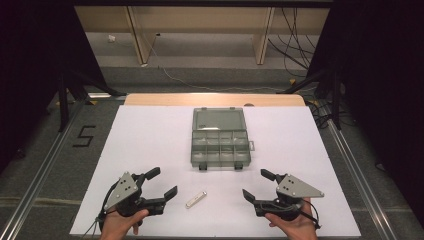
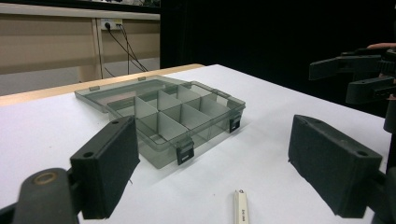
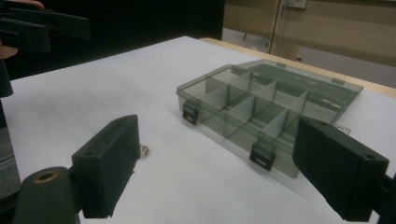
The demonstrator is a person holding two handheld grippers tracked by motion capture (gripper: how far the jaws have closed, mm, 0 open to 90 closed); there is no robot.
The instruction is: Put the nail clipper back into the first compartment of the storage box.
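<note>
Hiding behind left jaw, small metal bit (image 3: 144,150) barely visible.

The high view looks forward and down from above the near edge of the bench (image 1: 150,130), taking in both grippers. The left gripper (image 2: 224,163) view sits low, close to the surface, facing ahead and rightward past its jaws. The right gripper (image 3: 215,172) view mirrors it, facing leftward. All three share the open compartment box (image 1: 219,139) ahead of the grippers.
</note>
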